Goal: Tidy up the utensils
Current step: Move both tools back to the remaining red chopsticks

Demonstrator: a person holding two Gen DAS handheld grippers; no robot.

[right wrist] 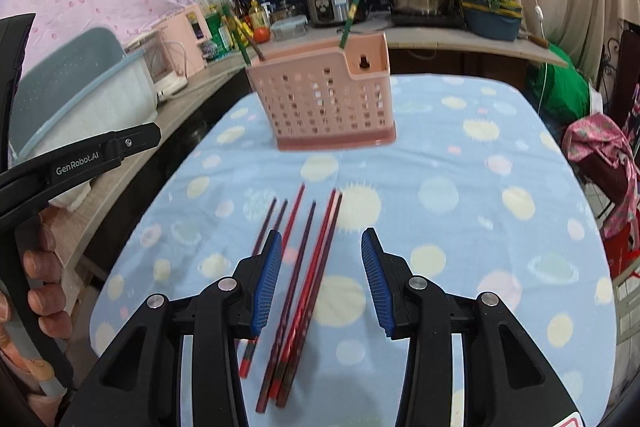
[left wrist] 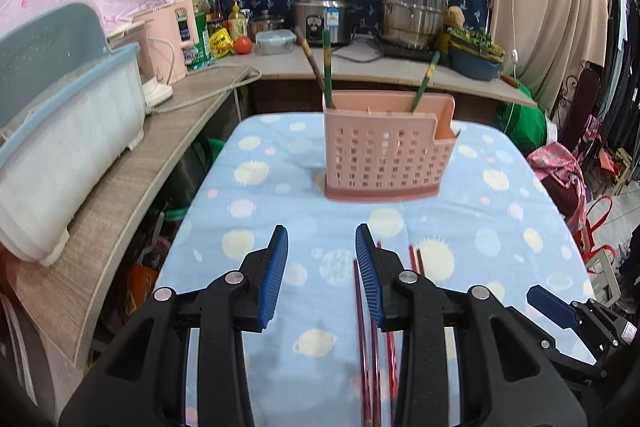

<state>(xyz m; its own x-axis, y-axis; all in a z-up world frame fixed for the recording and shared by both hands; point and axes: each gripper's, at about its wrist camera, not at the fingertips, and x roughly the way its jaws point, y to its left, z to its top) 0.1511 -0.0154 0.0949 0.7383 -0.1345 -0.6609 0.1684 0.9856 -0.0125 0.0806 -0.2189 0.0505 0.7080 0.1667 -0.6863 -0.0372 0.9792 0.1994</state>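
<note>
Red chopsticks (right wrist: 298,279) loose on planet-print cloth (right wrist: 460,163), at 6 o'clock from pink holder (right wrist: 324,103). Right gripper (right wrist: 322,279) parted, empty, straddling several; left gripper (left wrist: 322,275) likewise empty. Advised: isolate one pair, pinch mid-shaft, lift level.

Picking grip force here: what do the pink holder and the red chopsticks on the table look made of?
Pink holder: apparently moulded plastic, matte, with a grid of punched square holes and thin even walls. Red chopsticks: probably lacquered wood or plastic; smooth red coating with darker patterned ends, though motion blur leaves it open.
</note>
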